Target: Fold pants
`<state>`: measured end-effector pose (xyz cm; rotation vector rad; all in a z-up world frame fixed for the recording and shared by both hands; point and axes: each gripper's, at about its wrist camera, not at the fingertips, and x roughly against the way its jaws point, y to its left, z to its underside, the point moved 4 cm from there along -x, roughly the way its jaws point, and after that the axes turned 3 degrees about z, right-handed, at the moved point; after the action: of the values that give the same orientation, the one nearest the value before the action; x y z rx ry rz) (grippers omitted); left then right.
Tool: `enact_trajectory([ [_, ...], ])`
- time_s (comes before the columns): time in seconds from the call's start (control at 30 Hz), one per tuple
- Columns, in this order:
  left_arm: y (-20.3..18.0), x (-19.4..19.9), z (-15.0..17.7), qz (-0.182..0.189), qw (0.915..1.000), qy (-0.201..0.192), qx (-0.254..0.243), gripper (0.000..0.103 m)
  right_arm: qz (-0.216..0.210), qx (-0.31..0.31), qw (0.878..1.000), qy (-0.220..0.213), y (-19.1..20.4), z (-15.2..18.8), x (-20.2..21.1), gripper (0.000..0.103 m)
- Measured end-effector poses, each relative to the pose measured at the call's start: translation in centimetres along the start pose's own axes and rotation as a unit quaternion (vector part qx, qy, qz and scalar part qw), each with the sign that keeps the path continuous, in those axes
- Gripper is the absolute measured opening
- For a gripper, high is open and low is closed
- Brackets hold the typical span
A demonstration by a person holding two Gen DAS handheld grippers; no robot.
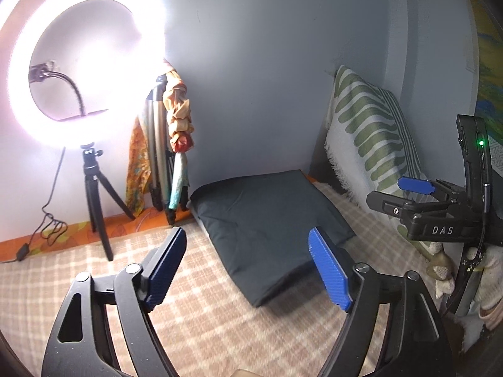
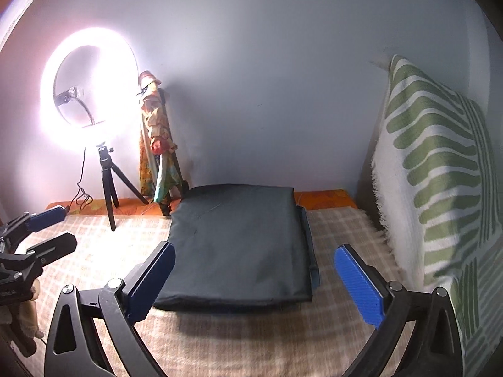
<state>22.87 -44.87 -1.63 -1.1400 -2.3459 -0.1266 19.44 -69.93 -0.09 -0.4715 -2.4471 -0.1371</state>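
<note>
1. The dark grey folded pants (image 2: 242,245) lie flat on the beige checked blanket (image 2: 220,339), near the wall.
2. The left tool (image 1: 248,270) has its blue pads wide apart, holding nothing.
3. The right tool (image 2: 254,282) is also spread apart and holds nothing.
4. The bright ring light (image 1: 85,59) washes out its surroundings.
5. The green striped cushion (image 2: 440,169) is cut off at the right edge.

The pants (image 2: 242,245) are dark cloth, smooth and matt. They lie on a checked blanket (image 2: 239,339) that looks soft and a bit fuzzy. The left gripper (image 1: 248,270) and right gripper (image 2: 254,282) are black plastic with shiny metal screws, and their blue pads (image 2: 358,286) look bumpy. The green striped throw (image 2: 440,169) is woven cloth with a fluffy white edge.
</note>
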Motion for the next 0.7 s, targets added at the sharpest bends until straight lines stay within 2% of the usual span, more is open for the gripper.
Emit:
enact_trajectory([
  [0.4, -1.0, 5.1, 4.5, -0.012, 0.9991, 0.000, -0.040, 0.082, 0.037, -0.040, 0.999, 0.004, 2.4, 5.0, 3.9, 0.103],
  [0.7, -0.6, 6.8, 7.4, -0.019, 0.9992, -0.001, -0.035, 0.082, 0.058, -0.056, 0.997, -0.007, 3.5, 7.5, 4.8, 0.103],
])
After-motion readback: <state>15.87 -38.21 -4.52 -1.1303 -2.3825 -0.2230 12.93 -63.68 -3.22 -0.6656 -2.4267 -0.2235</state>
